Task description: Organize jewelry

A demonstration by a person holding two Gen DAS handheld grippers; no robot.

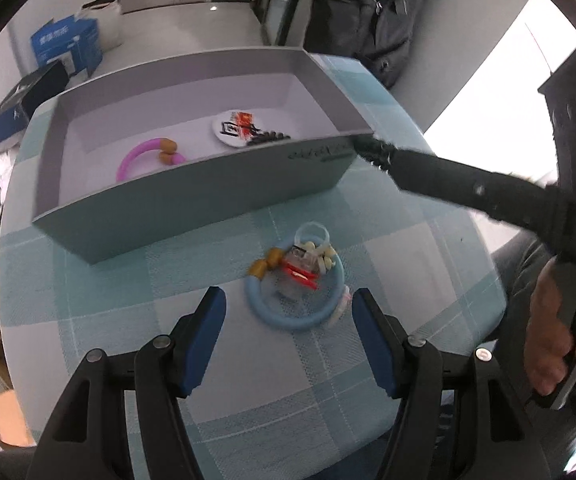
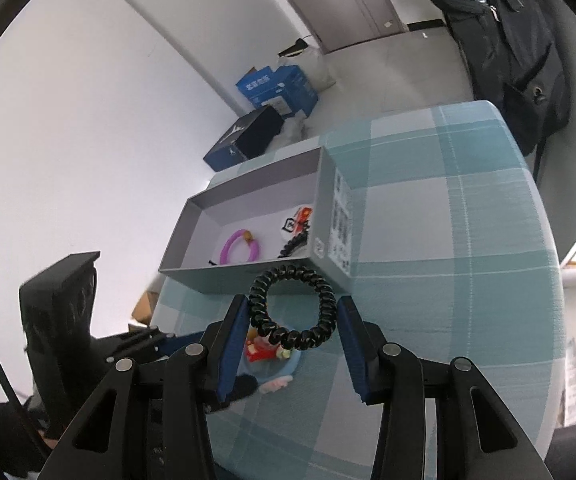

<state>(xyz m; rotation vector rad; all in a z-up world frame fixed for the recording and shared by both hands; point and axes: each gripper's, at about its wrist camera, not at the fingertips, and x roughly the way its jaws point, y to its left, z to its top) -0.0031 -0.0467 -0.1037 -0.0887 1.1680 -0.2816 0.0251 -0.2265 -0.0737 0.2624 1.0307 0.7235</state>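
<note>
A grey box (image 1: pixel 192 196) stands on the checked tablecloth; it holds a pink ring (image 1: pixel 140 158), a white disc with red print (image 1: pixel 235 128) and a black coil (image 1: pixel 268 138). In front of it lie a blue ring (image 1: pixel 293 318) with a red-and-clear piece (image 1: pixel 301 268) and small pale charms. My left gripper (image 1: pixel 288 336) is open, its pads either side of the blue ring. My right gripper (image 2: pixel 293 332) grips a black spiral hair tie (image 2: pixel 291 306) between its pads, held near the box's front corner (image 2: pixel 315 256). In the left view the right gripper (image 1: pixel 371 148) reaches the box rim.
The table (image 2: pixel 447 200) has a teal and grey checked cloth. Blue and black cartons (image 1: pixel 48 72) sit on the floor beyond the box. A dark jacket (image 2: pixel 507 40) hangs at the far side. A person's hand (image 1: pixel 555 344) holds the right gripper handle.
</note>
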